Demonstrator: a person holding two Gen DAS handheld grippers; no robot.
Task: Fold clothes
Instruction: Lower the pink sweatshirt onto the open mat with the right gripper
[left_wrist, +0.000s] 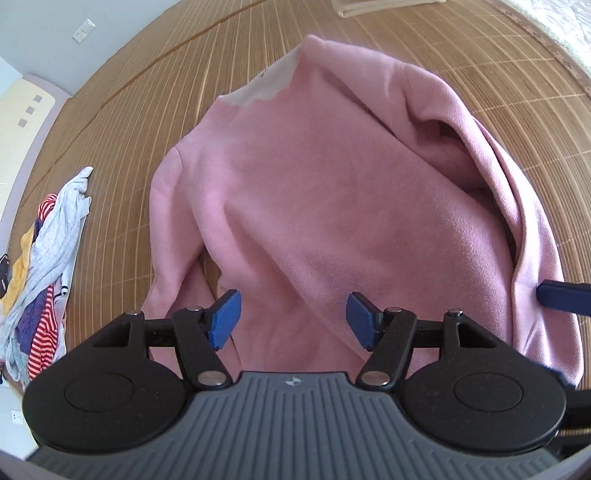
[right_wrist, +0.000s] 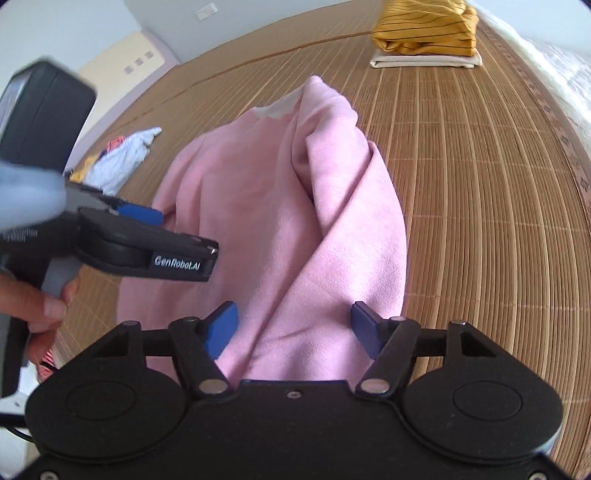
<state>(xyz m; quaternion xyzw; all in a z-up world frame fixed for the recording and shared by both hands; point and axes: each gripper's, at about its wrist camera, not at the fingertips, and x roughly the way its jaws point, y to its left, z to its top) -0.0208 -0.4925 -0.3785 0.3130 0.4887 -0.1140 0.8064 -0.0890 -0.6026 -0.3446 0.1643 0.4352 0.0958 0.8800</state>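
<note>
The pink garment (left_wrist: 314, 192) is lying crumpled on the bamboo mat (left_wrist: 147, 110), its white inner collar (left_wrist: 255, 88) showing at the far end. The left gripper (left_wrist: 293, 319) is hovering over the near hem, jaws spread, pinching nothing. The right gripper (right_wrist: 293, 328) is likewise hanging over the cloth, jaws spread. Unsorted clothes (left_wrist: 40, 266) are lying left; folded items (right_wrist: 428, 35) are sitting beyond.

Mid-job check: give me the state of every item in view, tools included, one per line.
Pink garment: unfolded, rumpled, right side doubled over, lying on the mat.
Left tool: open, over the garment's near edge, gripping nothing.
Right tool: open, pink cloth between its fingers, not pinched.
Mixed clothes pile: unfolded heap at the mat's left edge.
Yellow striped garment: folded, stacked on a folded white one.
</note>
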